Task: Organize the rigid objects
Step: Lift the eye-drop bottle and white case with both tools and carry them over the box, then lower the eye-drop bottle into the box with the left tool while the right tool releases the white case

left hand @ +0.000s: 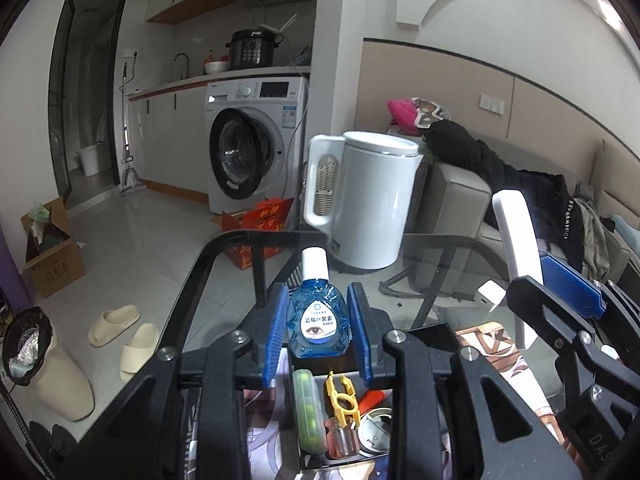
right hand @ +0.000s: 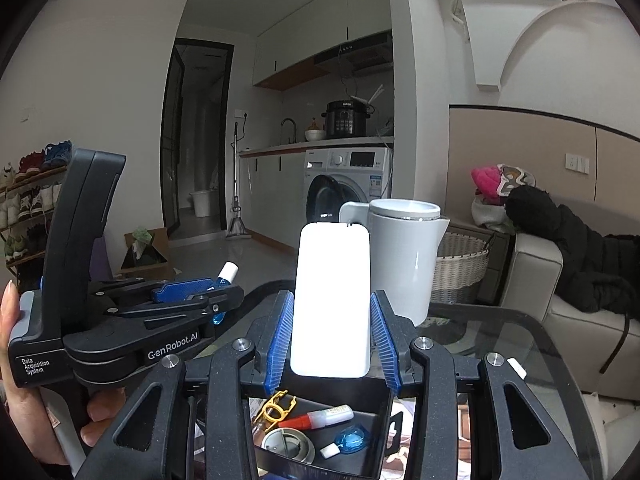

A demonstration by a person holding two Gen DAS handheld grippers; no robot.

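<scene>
My left gripper (left hand: 319, 294) is shut on a blue eye-drop bottle (left hand: 319, 320) with a white cap, held upright above a black tray (left hand: 316, 366). In the tray lie a green pill case (left hand: 308, 412), a yellow clip (left hand: 342, 396), a red tube (left hand: 370, 400) and a round tin (left hand: 376, 430). My right gripper (right hand: 333, 300) is shut on a flat white rectangular device (right hand: 332, 304), also over the black tray (right hand: 380, 432). In the right wrist view the left gripper (right hand: 224, 292) shows at the left, a hand (right hand: 12, 320) around its handle.
A white electric kettle (left hand: 368, 200) stands at the far end of the glass table (right hand: 500, 328). A small white charger (left hand: 490, 296) lies on the glass. Beyond are a grey sofa (right hand: 568, 288) with clothes, a wicker basket (right hand: 460, 264) and a washing machine (left hand: 256, 140).
</scene>
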